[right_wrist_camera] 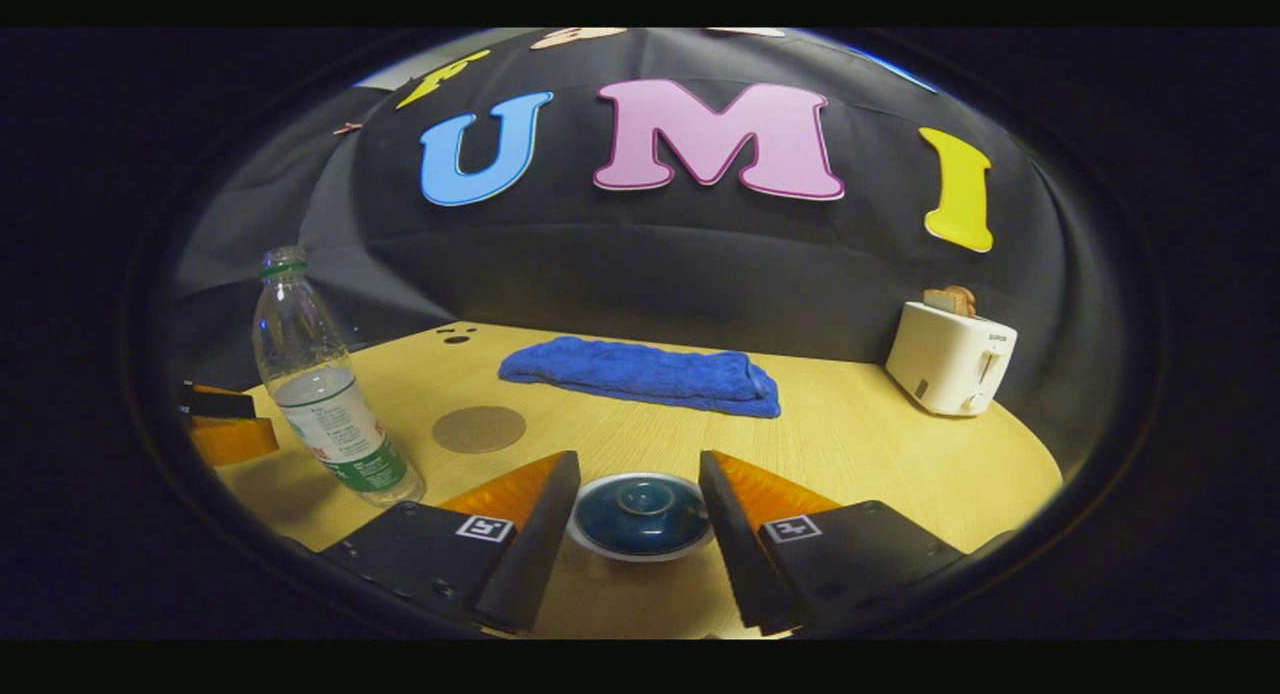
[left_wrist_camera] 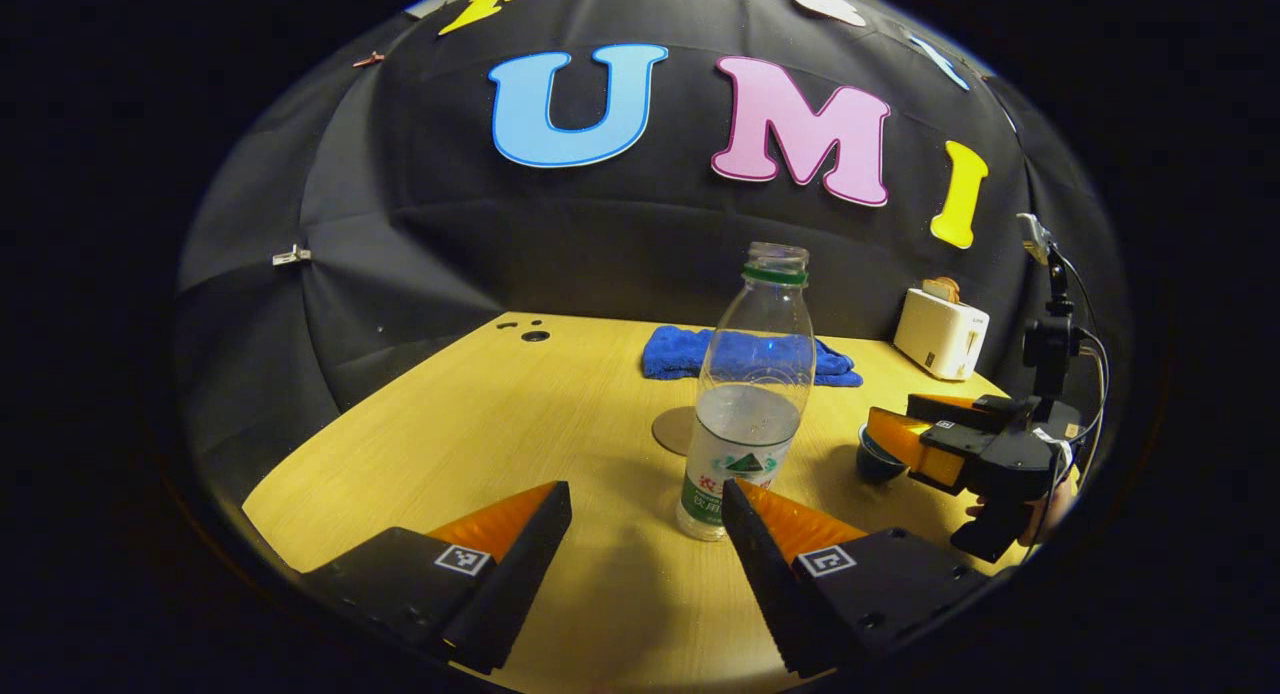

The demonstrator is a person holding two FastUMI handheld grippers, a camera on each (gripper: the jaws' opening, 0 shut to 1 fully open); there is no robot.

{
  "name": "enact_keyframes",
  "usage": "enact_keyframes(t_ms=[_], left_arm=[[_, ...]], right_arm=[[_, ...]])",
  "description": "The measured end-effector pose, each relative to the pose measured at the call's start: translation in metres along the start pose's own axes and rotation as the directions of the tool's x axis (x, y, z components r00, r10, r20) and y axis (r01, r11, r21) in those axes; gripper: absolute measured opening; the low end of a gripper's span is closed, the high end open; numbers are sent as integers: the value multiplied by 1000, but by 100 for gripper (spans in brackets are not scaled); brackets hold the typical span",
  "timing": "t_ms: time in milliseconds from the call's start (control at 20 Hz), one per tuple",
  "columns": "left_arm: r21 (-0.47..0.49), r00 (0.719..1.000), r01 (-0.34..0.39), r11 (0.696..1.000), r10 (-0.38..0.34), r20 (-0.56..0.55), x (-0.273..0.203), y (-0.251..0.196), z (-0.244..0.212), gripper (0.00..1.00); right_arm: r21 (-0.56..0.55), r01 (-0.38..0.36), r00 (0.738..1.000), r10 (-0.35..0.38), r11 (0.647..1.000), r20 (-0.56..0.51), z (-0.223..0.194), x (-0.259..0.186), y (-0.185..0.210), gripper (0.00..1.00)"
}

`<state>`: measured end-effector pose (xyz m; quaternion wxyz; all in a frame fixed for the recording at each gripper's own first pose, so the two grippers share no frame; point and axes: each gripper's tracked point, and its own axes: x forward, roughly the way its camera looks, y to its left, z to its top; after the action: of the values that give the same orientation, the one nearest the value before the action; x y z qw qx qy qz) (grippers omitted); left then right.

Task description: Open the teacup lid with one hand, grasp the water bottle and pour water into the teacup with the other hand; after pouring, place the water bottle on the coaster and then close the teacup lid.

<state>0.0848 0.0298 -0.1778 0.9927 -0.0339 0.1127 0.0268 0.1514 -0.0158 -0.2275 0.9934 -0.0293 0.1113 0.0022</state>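
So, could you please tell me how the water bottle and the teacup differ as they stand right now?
The water bottle is tall, clear and has no cap on; the teacup is low, dark blue and has its lid on. The bottle stands just ahead of the left hand-held gripper, near one finger; the teacup sits between the open fingers of the right hand-held gripper. Both stand upright on the wooden table, neither gripped.

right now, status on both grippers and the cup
Left gripper open, bottle just ahead. Right gripper open, straddling teacup, lid on. Coaster bare, nothing blocking.
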Motion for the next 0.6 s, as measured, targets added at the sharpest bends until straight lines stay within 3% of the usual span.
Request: enact_keyframes(t_ms=[150,300,400,550,600], left_arm=[[-15,1000,-4,1000,4,-3,0,3,-3,96],[0,1000,-7,1000,7,-2,1,5,-4,96],[12,1000,-10,1000,10,-2,1,7,-5,95],[18,1000,-8,1000,8,-2,-2,5,-6,95],[17,1000,-6,1000,6,-1,-3,5,-5,95]], right_arm=[[6,7,1000,-7,1000,-15,-5,3,-1,70],[28,-1,1000,2,1000,-24,-8,5,-3,56],[35,-8,1000,8,999,-17,-4,6,-3,53],[32,-16,1000,16,999,-25,-5,6,-3,31],[27,-19,999,20,999,-27,-4,6,-3,29]])
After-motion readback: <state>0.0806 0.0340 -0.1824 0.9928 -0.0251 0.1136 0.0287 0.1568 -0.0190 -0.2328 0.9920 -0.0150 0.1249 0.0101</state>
